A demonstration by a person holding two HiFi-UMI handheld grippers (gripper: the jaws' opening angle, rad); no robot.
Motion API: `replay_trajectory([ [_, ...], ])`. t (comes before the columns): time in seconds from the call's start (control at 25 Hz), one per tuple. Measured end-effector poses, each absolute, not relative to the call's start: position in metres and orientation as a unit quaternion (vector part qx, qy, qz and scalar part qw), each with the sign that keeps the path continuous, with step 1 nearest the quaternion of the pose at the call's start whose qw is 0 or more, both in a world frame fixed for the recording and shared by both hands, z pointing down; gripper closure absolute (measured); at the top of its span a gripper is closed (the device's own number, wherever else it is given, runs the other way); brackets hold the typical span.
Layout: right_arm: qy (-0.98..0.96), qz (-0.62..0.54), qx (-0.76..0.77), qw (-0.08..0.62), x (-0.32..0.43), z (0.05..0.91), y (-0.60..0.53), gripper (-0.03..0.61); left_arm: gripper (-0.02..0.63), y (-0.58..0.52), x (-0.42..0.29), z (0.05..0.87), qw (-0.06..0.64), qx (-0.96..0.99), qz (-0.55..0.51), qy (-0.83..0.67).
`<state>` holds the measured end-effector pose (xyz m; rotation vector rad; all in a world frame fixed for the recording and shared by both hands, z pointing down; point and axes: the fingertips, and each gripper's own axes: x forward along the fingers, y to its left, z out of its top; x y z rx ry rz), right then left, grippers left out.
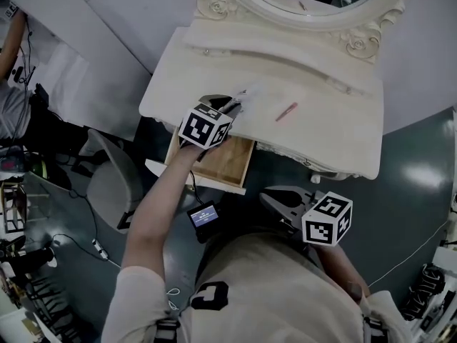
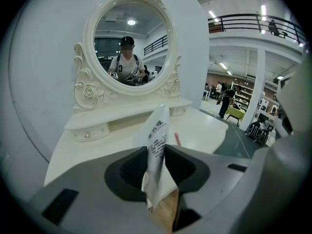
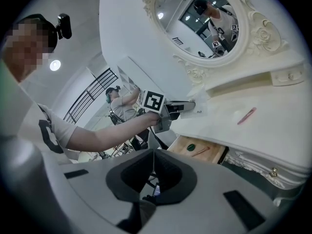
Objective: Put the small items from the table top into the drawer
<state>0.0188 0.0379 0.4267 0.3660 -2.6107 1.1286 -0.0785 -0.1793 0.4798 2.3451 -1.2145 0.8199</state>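
1. The left gripper [image 2: 157, 152] clamps a white packet [image 2: 157, 133] upright between its jaws, at the front edge of the table [image 1: 335, 120], above the open drawer [image 1: 223, 164].
2. The drawer holds a green disc [image 3: 190, 147] and a thin stick [image 3: 201, 151], with bare wood around them.
3. A pink stick [image 1: 286, 111] lies mid-table, away from every edge.
4. The right gripper [image 3: 151, 167], jaws closed on nothing, hangs low in front of the table.

Sachet [image 2: 158, 126] in my left claw [image 2: 156, 152]: black printed lines, characters too blurred to read. Left cube [image 1: 206, 127] and right cube [image 1: 327, 220] on my claws: square black-white code patterns, no letters. My shirt [image 1: 243, 277]: dark block mark, like letter C.
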Motion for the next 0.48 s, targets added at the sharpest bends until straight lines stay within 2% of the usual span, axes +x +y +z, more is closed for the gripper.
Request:
replay_trajectory([
  [0.48, -0.905, 0.382, 0.118, 0.144, -0.006, 0.427, 0.045, 0.549, 0.451, -0.151, -0.109, 0.471, 0.175, 0.838, 0.282, -0.433],
])
